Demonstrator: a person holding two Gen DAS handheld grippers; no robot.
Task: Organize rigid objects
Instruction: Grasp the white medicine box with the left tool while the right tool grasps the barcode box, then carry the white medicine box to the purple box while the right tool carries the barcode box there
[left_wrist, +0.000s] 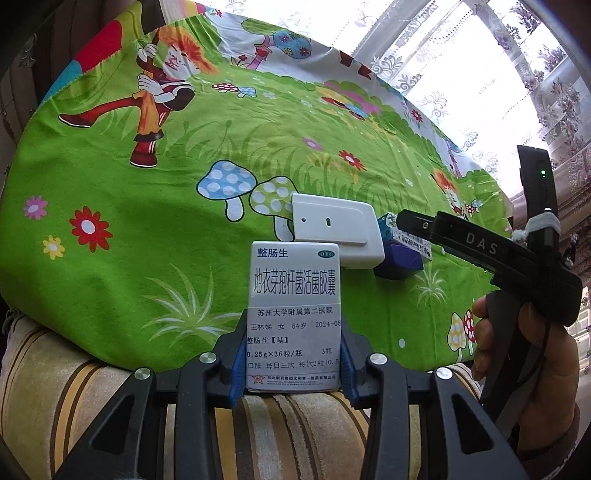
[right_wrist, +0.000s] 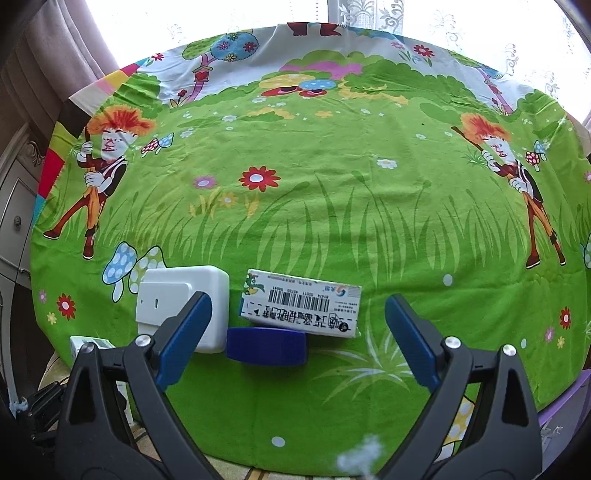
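Two grippers work over a table covered with a bright green cartoon cloth (right_wrist: 332, 206). Nearest the left wrist camera, the left gripper (left_wrist: 293, 354) is clamped on a white medicine box (left_wrist: 294, 314) with printed text and a pharmacy label; its blue pads (left_wrist: 242, 354) press both long sides of the box, which stands upright between them, lifted above the near edge of the cloth and a striped cushion (left_wrist: 55, 387).

Just beyond that box, on the cloth, lies a white plastic adapter (left_wrist: 338, 229), flat, with a raised plate on top. Touching its right side sits a small dark blue block (left_wrist: 400, 264), and behind the block a second box, blue and white with a barcode (right_wrist: 301, 302), lies flat, resting partly on the block.

From the right wrist camera, the right gripper (right_wrist: 297, 339) hangs with its jaws wide apart and nothing between them, poised above the blue block and the barcode box. Its left pad overlaps the adapter in view; whether it touches is unclear. In the left camera a hand (left_wrist: 524, 354) grips that tool's handle at the right edge.

Farther back, the cloth shows mushrooms, flowers and cartoon figures, and lace curtains (left_wrist: 461, 48) hang at a bright window.
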